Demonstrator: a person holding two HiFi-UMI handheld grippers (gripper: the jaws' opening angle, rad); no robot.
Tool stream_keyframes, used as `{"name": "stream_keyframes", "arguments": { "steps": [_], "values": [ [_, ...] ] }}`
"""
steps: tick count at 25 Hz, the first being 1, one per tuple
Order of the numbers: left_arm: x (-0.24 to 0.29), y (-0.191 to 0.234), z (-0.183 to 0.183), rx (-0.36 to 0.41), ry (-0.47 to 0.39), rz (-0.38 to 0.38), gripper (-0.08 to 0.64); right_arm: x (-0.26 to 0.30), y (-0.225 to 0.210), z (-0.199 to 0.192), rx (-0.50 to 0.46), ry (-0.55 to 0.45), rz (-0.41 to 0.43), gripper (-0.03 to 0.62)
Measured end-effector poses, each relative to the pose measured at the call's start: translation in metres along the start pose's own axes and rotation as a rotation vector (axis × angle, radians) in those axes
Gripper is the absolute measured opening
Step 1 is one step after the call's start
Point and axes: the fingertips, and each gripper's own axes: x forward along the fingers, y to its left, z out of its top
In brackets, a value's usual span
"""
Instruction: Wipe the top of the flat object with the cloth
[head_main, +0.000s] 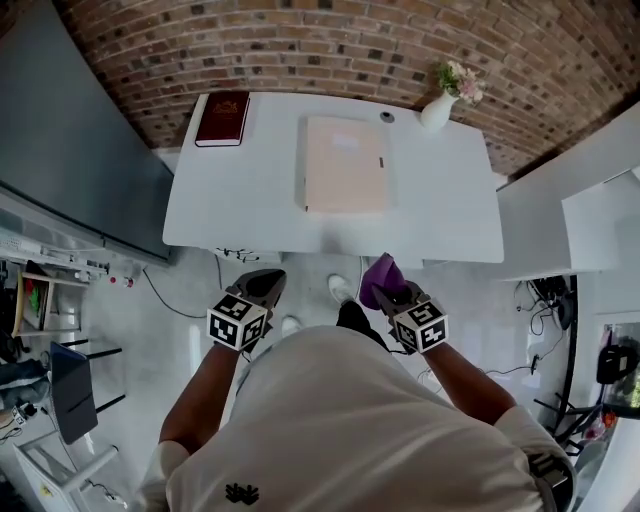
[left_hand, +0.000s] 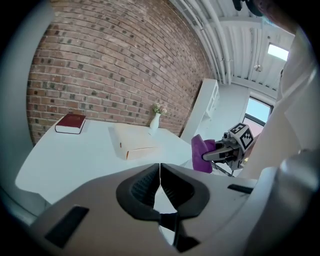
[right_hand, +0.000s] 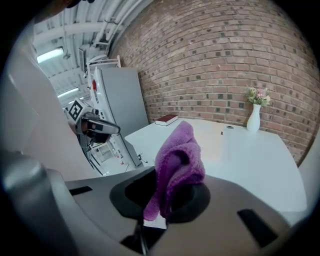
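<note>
— While the right gripper (head_main: 386, 291) pinches that purple cloth (head_main: 379, 276) short of the table (head_main: 230, 200), where's the box (head_main: 345, 165)?
— Centred on it, long side toward the wall (head_main: 330, 45). And the left gripper (head_main: 267, 285) is clamped empty.

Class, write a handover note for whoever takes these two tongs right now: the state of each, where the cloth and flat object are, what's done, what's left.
Left tongs: shut, empty, short of the table.
Right tongs: shut on the purple cloth, also short of the table.
Flat beige object: lies mid-table, nothing touching it.
Done: cloth in grip. Left: reach over, wipe its top.
</note>
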Motion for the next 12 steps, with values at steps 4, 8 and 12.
{"name": "stream_keyframes", "arguments": {
  "steps": [4,8,12],
  "values": [
    [-0.012,0.002,-0.005,-0.001,-0.009,0.008,0.025,-0.004,0.014,0.012,-0.015,-0.031,-0.004,0.077],
    [-0.021,0.002,-0.011,-0.008,-0.008,0.021,0.025,-0.006,0.026,0.017,-0.021,-0.039,0.005,0.077],
    [-0.031,0.003,-0.015,-0.002,-0.013,0.04,0.025,-0.005,0.033,0.017,-0.04,-0.036,0.018,0.077]
  ]
}}
